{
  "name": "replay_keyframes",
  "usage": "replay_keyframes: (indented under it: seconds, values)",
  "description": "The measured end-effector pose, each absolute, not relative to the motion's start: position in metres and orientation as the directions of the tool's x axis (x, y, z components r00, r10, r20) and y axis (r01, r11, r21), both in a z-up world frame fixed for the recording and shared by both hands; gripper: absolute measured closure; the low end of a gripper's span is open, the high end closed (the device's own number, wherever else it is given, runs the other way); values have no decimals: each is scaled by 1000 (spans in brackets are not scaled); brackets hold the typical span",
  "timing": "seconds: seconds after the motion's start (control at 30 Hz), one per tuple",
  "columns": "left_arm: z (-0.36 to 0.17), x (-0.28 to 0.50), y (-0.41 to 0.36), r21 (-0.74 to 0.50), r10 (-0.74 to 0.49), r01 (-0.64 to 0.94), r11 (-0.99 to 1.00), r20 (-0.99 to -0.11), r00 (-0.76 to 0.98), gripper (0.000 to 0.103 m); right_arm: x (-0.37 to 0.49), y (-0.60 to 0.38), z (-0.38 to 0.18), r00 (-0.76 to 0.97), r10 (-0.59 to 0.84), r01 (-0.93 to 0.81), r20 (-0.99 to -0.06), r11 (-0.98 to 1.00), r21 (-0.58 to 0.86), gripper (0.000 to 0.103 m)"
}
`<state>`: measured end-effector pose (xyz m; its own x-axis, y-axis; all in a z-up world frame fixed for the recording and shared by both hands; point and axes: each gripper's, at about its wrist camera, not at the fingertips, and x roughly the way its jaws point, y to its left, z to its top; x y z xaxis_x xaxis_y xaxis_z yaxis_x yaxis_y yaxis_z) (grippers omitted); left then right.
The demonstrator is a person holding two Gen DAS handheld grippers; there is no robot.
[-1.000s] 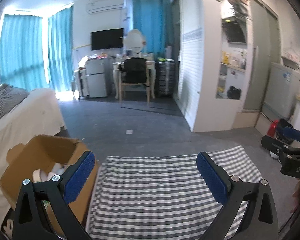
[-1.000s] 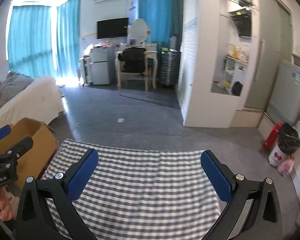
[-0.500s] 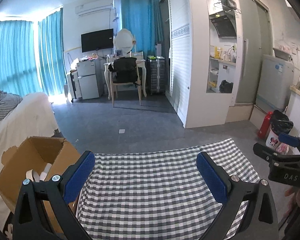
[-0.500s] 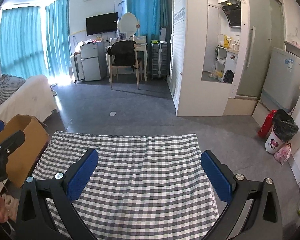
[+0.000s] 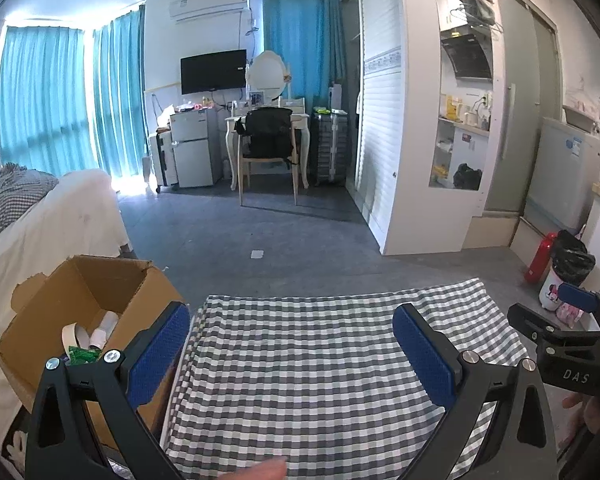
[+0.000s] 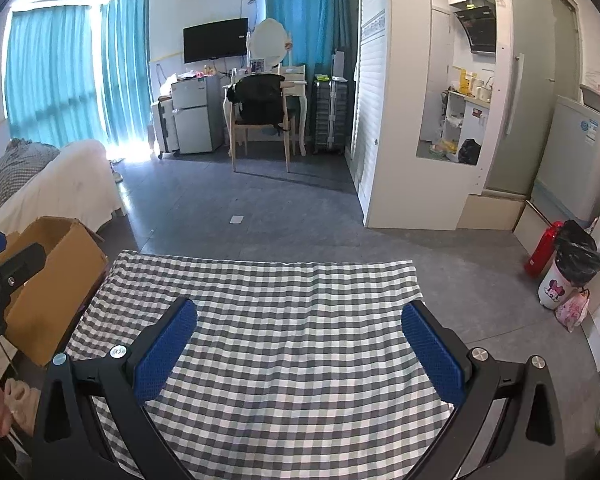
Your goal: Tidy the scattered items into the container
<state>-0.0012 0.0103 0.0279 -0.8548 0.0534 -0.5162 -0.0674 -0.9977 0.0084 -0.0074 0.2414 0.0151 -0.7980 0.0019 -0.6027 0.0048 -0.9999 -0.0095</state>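
An open cardboard box (image 5: pixel 76 312) stands at the left edge of a table covered in a grey checked cloth (image 5: pixel 320 360). Inside it lie a roll of tape (image 5: pixel 74 336), a white bottle (image 5: pixel 104 326) and a green packet (image 5: pixel 80 356). The box also shows in the right wrist view (image 6: pixel 56 284). My left gripper (image 5: pixel 292 360) is open and empty above the cloth, just right of the box. My right gripper (image 6: pixel 300 352) is open and empty above the cloth (image 6: pixel 284 340). No loose items show on the cloth.
A white-covered bed (image 5: pixel 40 224) lies left of the box. A red bottle (image 5: pixel 540 258) and a bin with a black bag (image 5: pixel 568 276) stand on the floor at right. A chair and desk (image 5: pixel 268 152) stand at the far wall.
Both grippers have risen and tilted so more of the checked cloth and the box's inside show. Both stay open and empty.
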Motion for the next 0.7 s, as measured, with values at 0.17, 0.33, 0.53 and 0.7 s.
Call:
replay_keyframes:
  seconds: [0.17, 0.33, 0.53, 0.7]
  values:
    - [26, -3, 6, 6, 49, -61, -998, -520, -853, 0, -10, 237, 13, -794, -2, 11, -609, -1000, -11, 0]
    - [23, -7, 5, 8, 48, -61, -998, -527, -848, 0, -11, 235, 10, -789, -2, 12, -614, -1000, -12, 0]
    - [17, -9, 4, 3, 48, -58, -998, -538, -841, 0, -11, 231, 6, -783, -2, 12, -622, -1000, -12, 0]
    - [12, -10, 1, -1, 47, -56, -998, -545, -837, 0, -12, 227, 3, -777, -1, 12, -629, -1000, -13, 0]
